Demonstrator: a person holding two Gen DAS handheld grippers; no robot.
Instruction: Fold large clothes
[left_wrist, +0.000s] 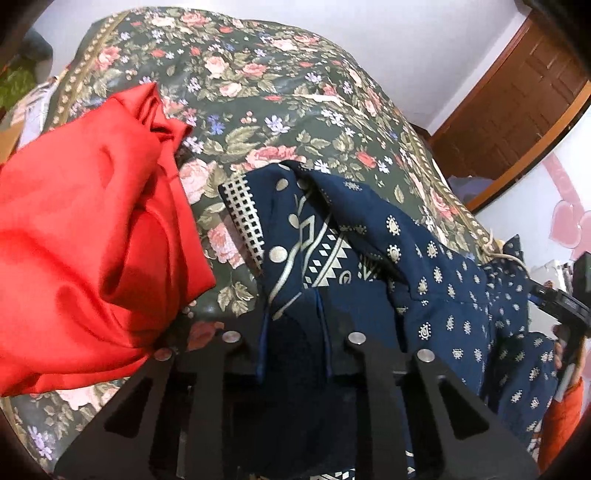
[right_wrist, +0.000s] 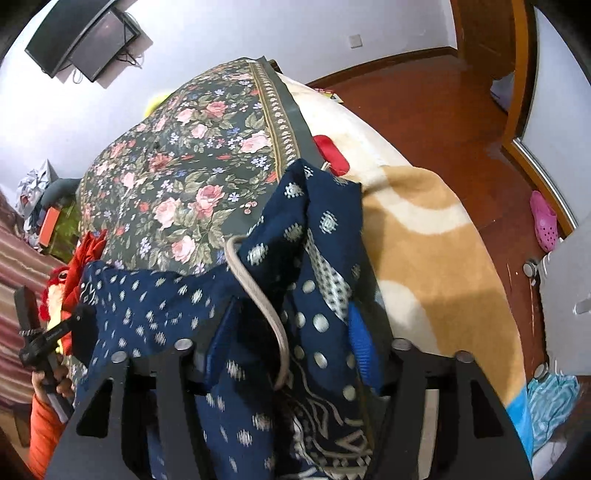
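Navy printed garment (left_wrist: 369, 229) on floral bedspread (left_wrist: 258, 92), clamped in both claws (left_wrist: 293, 332) (right_wrist: 291, 339).

I count two garments: one navy printed garment (left_wrist: 436, 258) at 4 o'clock of the left wrist view, and one red garment (left_wrist: 92, 236) at 9 o'clock. One floral bedspread (left_wrist: 266, 92) lies under both. One tan-and-cream blanket (right_wrist: 436, 236) shows at 3 o'clock of the right wrist view. One beige cord (right_wrist: 258, 295) crosses the navy fabric. One monitor (right_wrist: 88, 40) sits at 11 o'clock. One pink clog (right_wrist: 543, 221) lies at 3 o'clock. One red item (right_wrist: 332, 151), possibly a case, rests on the blanket. I count two grippers: left gripper (left_wrist: 291, 332), right gripper (right_wrist: 291, 332).
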